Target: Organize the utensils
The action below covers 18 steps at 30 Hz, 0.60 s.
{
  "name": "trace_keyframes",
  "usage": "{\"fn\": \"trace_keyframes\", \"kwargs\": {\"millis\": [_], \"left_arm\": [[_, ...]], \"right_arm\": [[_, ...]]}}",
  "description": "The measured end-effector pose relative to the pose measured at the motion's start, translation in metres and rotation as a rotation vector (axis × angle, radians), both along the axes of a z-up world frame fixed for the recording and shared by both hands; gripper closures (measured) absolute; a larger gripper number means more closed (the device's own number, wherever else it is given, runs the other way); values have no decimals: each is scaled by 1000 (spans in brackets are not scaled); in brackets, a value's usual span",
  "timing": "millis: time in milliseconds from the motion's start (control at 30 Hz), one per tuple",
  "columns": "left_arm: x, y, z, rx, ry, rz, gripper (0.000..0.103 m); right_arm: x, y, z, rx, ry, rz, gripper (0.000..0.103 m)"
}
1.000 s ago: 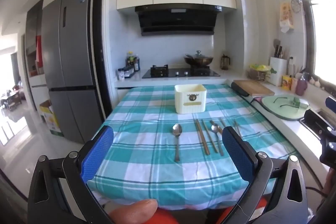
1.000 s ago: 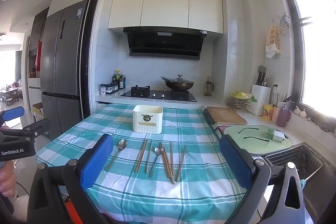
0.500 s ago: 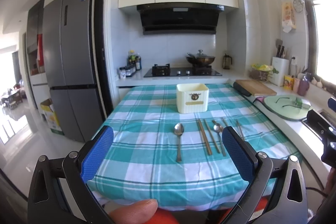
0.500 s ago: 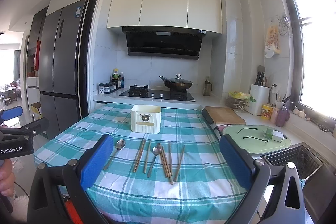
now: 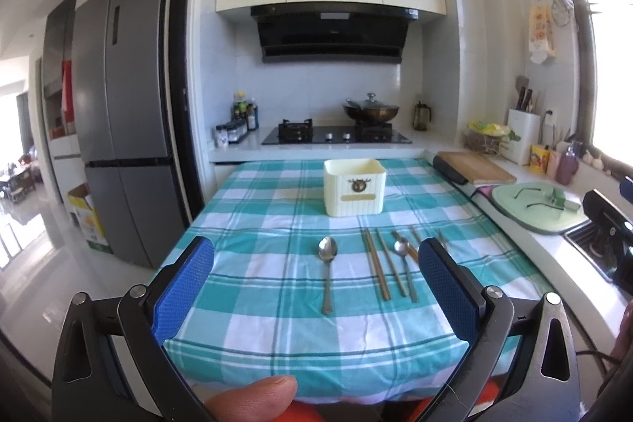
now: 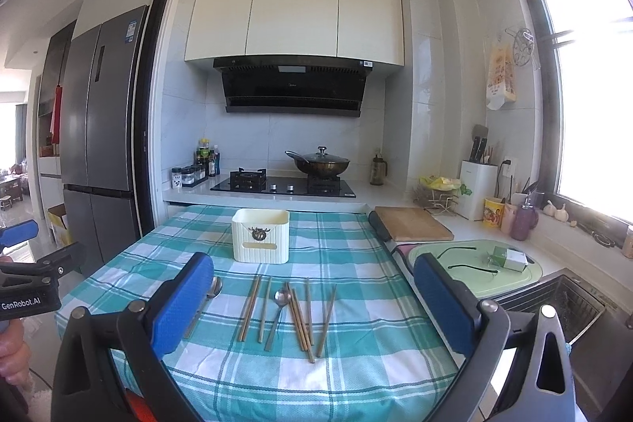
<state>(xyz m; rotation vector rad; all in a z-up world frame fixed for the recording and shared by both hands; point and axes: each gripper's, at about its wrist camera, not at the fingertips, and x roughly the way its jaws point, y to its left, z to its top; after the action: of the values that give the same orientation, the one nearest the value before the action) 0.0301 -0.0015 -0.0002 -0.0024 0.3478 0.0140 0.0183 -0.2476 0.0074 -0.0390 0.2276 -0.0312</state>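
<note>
A cream utensil holder stands mid-table on a teal checked cloth; it also shows in the right wrist view. In front of it lie a spoon, a second spoon and several wooden chopsticks. In the right wrist view I see the second spoon, the chopsticks and the left spoon partly behind a finger. My left gripper is open and empty above the near table edge. My right gripper is open and empty, short of the utensils.
A counter on the right holds a wooden cutting board, a green board and a sink. A stove with a wok is behind the table. A fridge stands at the left.
Both grippers have drifted slightly closer to the table; the utensils look a little larger. Nothing on the table has moved.
</note>
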Motion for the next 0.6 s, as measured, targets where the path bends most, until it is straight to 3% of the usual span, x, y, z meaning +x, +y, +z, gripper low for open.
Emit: {"fn": "trace_keyframes", "kwargs": {"millis": [600], "left_arm": [[-4, 0, 3, 12, -31, 13, 0]], "right_arm": [[-1, 2, 0, -8, -1, 26, 0]]}}
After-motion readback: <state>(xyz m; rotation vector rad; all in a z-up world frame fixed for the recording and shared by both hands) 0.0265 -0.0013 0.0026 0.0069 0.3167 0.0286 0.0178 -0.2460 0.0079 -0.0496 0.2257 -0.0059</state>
